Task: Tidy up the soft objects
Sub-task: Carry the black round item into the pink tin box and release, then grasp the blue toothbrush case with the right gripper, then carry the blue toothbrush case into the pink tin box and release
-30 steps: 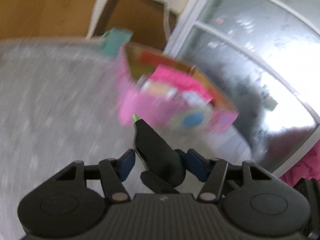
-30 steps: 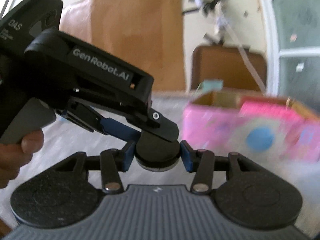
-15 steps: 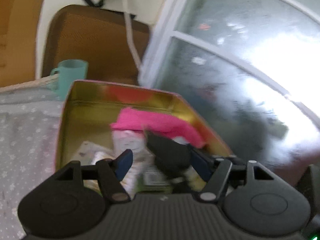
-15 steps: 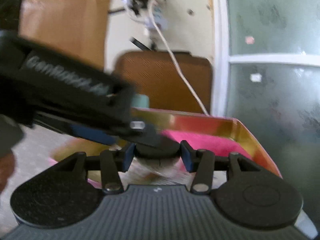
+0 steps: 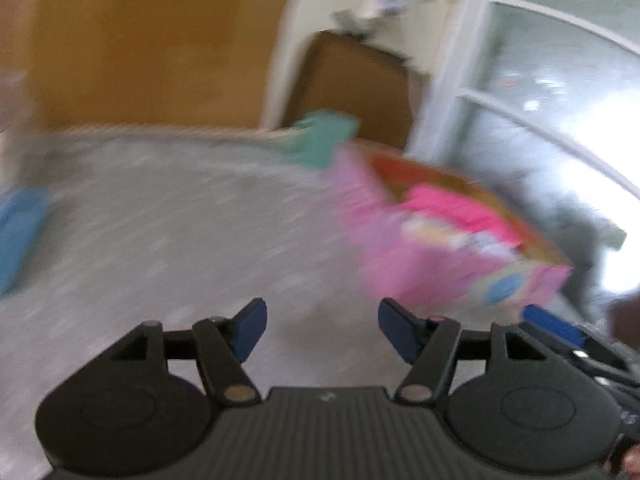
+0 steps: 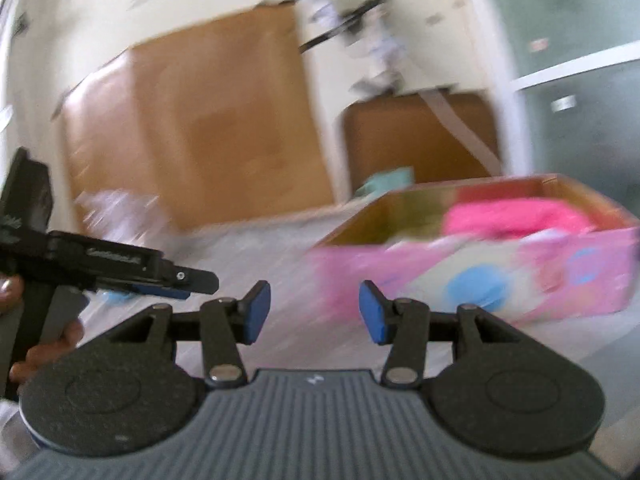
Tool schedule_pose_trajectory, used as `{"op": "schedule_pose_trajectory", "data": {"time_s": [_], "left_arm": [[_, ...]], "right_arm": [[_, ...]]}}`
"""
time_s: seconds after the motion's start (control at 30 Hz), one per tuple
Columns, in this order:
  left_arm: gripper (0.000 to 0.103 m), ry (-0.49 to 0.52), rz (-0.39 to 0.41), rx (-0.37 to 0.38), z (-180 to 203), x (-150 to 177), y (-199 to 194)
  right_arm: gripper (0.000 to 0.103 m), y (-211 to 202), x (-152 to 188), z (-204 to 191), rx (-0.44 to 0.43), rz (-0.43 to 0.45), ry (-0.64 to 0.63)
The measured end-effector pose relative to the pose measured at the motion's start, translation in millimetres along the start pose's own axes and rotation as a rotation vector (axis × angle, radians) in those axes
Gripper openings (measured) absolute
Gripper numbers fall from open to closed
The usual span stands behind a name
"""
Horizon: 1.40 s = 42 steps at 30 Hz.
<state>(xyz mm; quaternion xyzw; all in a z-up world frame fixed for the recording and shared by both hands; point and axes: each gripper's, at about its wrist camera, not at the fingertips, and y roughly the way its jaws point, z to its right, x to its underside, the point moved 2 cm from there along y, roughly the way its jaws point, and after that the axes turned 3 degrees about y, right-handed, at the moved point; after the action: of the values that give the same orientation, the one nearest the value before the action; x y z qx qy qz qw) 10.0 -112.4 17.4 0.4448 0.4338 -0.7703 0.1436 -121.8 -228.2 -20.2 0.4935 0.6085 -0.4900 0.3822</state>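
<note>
Hovering over the grey cloth-covered table [image 5: 168, 240], both grippers spread and empty — the pink box [image 6: 480, 276] holds the soft things.

The left gripper [image 5: 322, 330] has its blue pads apart with nothing between them, jaws having just been opening; the right gripper [image 6: 314, 310] stands parted too, bare. The box sits toward the table's far right edge, a bright pink cloth [image 6: 516, 216] bundled inside it. A teal cup [image 5: 320, 140] stands just behind the box at the far edge — blurred. A blue item [image 5: 18, 236] lies at the table's left edge. A hand [image 6: 24, 320] grips the left gripper's handle.
</note>
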Motion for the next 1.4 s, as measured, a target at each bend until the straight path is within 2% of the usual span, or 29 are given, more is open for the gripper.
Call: {"op": "schedule_pose_trajectory", "data": {"time_s": [0.07,0.13,0.23,0.27,0.33,0.4,0.47,0.53,0.6,0.67,0.7,0.73,0.8,0.87,1.0,1.1,1.23,1.27,1.3,1.37,1.4], "left_arm": [[0.063,-0.061,-0.024,-0.072,-34.2,14.1,-15.5],[0.063,-0.107,0.008,-0.161,-68.7,24.2,-37.1],[0.063,-0.146,0.071,-0.360,-119.3,36.1,-74.0],[0.063,-0.153,0.088,-0.408,-132.8,39.0,-84.0],[0.063,-0.171,0.126,-0.517,-159.5,44.6,-103.6],[0.063,-0.215,0.176,-0.593,-183.9,52.5,-122.7],[0.062,-0.309,0.224,-0.610,-205.1,64.4,-134.0],[0.062,-0.416,0.284,-0.540,-219.8,70.5,-147.0],[0.063,-0.443,0.321,-0.543,-223.8,72.9,-154.7],[0.064,-0.433,0.333,-0.538,-223.4,71.9,-154.1],[0.064,-0.423,0.329,-0.543,-222.2,72.0,-152.8],[0.064,-0.414,0.323,-0.542,-221.2,71.0,-150.7],[0.064,-0.397,0.321,-0.530,-220.0,69.4,-148.5],[0.064,-0.396,0.319,-0.529,-220.8,69.1,-148.5],[0.066,-0.406,0.314,-0.519,-220.0,72.6,-149.5],[0.068,-0.393,0.289,-0.492,-217.4,72.1,-145.4],[0.068,-0.318,0.168,-0.459,-192.0,64.4,-123.9],[0.068,-0.331,0.144,-0.406,-177.5,62.8,-117.1],[0.069,-0.340,0.126,-0.322,-155.6,60.1,-109.1],[0.074,-0.307,0.079,-0.185,-101.5,50.7,-92.1],[0.079,-0.291,0.056,-0.135,-78.2,46.5,-84.1]], "right_arm": [[0.052,12.6,4.0,-21.0,-0.044,-0.054,-0.049],[0.052,28.2,2.3,-42.7,-0.090,-0.101,-0.070],[0.054,66.6,-9.4,-82.1,-0.173,-0.157,-0.072],[0.057,80.6,-13.3,-96.2,-0.200,-0.169,-0.078],[0.074,114.7,-17.9,-134.9,-0.236,-0.191,-0.084],[0.076,153.5,-22.3,-170.8,-0.259,-0.223,-0.063],[0.076,193.1,-22.2,-203.4,-0.279,-0.264,-0.036],[0.077,234.5,-18.0,-234.0,-0.263,-0.312,-0.012],[0.078,266.0,-9.2,-258.4,-0.221,-0.356,-0.018],[0.076,298.7,-1.5,-269.3,-0.180,-0.437,0.000],[0.067,310.8,4.4,-272.1,-0.171,-0.487,-0.012],[0.061,311.4,6.2,-272.7,-0.155,-0.467,-0.045],[0.058,302.9,3.9,-265.2,-0.151,-0.485,-0.050],[0.057,275.4,1.0,-244.0,-0.176,-0.503,-0.043],[0.057,180.1,9.4,-179.1,-0.215,-0.495,-0.061],[0.057,93.3,18.1,-123.1,-0.142,-0.416,-0.144],[0.057,21.1,30.8,-58.3,-0.026,-0.331,-0.036],[0.057,10.9,33.1,-45.5,-0.006,-0.313,0.011],[0.057,3.7,36.0,-33.1,-0.001,-0.299,0.075],[0.057,-7.5,40.0,-12.7,-0.044,-0.263,0.199],[0.057,-11.5,41.8,-6.7,-0.061,-0.253,0.233]]}}
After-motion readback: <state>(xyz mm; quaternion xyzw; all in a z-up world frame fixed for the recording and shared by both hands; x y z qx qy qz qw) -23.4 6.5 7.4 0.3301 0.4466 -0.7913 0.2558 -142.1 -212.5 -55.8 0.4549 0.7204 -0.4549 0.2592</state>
